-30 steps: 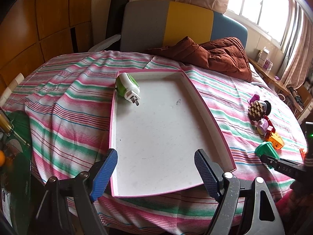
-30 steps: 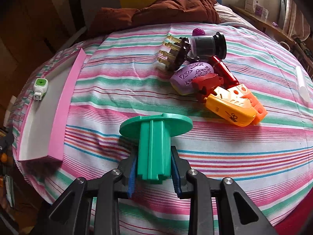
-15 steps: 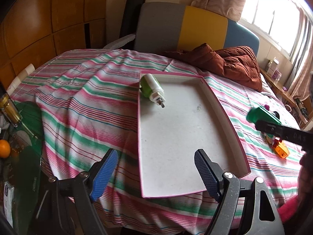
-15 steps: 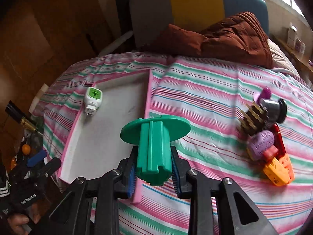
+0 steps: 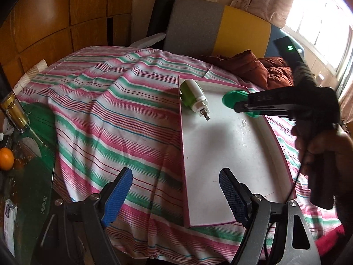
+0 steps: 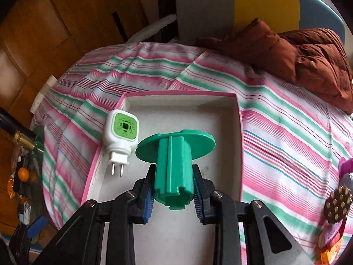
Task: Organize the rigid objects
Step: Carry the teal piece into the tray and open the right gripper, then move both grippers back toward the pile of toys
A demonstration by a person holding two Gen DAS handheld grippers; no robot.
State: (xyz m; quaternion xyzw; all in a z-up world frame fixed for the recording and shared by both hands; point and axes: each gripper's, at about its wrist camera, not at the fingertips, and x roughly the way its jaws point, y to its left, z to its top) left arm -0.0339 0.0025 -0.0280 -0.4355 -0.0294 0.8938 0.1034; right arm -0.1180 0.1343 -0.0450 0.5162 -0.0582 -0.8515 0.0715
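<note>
While the left hand-held gripper (image 5: 175,196) gapes, the right hand-held gripper (image 6: 174,195) clamps a green spool (image 6: 174,154) over the striped cloth (image 6: 286,137).

My left wrist cam is looking along the pink tray (image 5: 222,154) from its near end. My right one is sitting close above it, facing the far rim; both are sharing the tray and the plug-in unit (image 6: 121,137).

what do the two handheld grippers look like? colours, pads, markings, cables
Both are black plastic with silver pivot screws and blue cross-hatched pads. The left gripper shows angular, cut-out arms. The right gripper looks the same; from the left wrist view it has white lettering, too blurred to read, a pistol grip, a thin black cable and a green light.
</note>
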